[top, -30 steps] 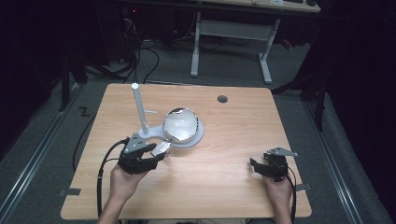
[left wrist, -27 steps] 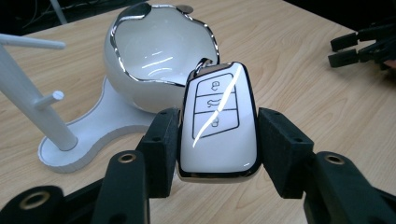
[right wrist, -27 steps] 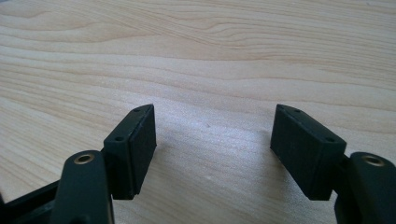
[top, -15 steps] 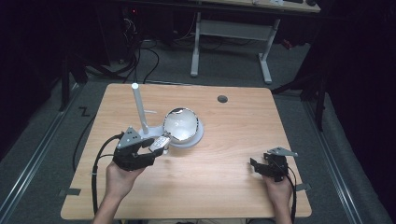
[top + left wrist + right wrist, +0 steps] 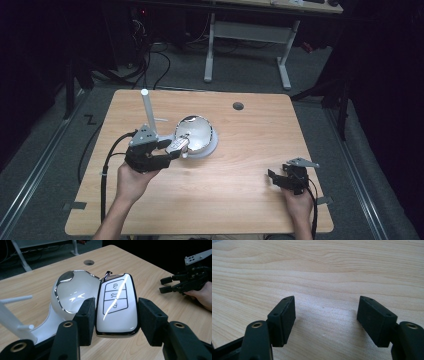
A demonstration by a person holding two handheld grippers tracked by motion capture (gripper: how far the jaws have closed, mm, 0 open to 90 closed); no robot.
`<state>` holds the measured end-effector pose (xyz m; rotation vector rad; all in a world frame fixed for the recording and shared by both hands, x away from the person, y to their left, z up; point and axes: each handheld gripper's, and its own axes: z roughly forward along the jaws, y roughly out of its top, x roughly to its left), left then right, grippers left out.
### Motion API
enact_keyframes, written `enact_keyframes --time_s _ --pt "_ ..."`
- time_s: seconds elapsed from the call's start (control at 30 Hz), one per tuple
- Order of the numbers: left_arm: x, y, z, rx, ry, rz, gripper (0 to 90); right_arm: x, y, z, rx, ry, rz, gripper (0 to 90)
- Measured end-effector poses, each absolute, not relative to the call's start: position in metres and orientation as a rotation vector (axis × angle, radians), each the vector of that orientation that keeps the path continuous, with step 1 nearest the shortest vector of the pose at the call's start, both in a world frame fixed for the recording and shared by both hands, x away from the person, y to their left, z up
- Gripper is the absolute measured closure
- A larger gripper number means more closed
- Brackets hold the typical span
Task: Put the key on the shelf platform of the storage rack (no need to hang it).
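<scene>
Centre frame in the left gripper view, your left gripper (image 5: 116,315) clamps a white car key fob (image 5: 116,307) beside the glossy white stand (image 5: 71,291); lower right on the table (image 5: 240,200), your right gripper (image 5: 325,320) gapes wide, holding nothing.

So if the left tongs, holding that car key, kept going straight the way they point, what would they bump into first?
Probably the white holder. The left tongs grip the key, whose tip sits right beside the holder's glossy dome. Depth is hard to judge; the key might pass just above it.
</scene>
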<state>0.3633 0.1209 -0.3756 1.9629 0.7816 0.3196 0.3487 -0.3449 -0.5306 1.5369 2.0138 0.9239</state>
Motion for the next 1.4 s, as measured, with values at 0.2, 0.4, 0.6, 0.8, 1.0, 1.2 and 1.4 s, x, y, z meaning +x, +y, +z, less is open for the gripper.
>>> enact_keyframes --time_s 0.2,0.4,0.6,0.8,1.0,1.2,1.4 --pt "0.371 0.112 -0.366 1.97 0.754 0.325 50.4 0.349 -0.345 -0.531 1.538 2.013 0.926 31.6" --pt "0.381 0.105 -0.363 1.973 0.749 0.327 50.4 0.349 -0.345 -0.53 1.54 2.014 0.928 31.6" --pt "0.39 0.096 -0.363 2.004 0.748 0.364 50.4 0.349 -0.346 -0.53 1.541 2.013 0.929 31.5" --pt "0.398 0.091 -0.367 2.02 0.759 0.384 50.4 0.349 -0.346 -0.53 1.54 2.013 0.929 31.5" --pt "0.405 0.086 -0.374 2.034 0.765 0.392 50.4 0.349 -0.345 -0.531 1.538 2.012 0.926 31.5" --pt "0.414 0.081 -0.386 2.055 0.783 0.386 50.3 0.349 -0.345 -0.531 1.539 2.012 0.928 31.3" --pt "0.42 0.077 -0.395 2.06 0.792 0.386 50.3 0.348 -0.345 -0.531 1.537 2.011 0.926 31.3"
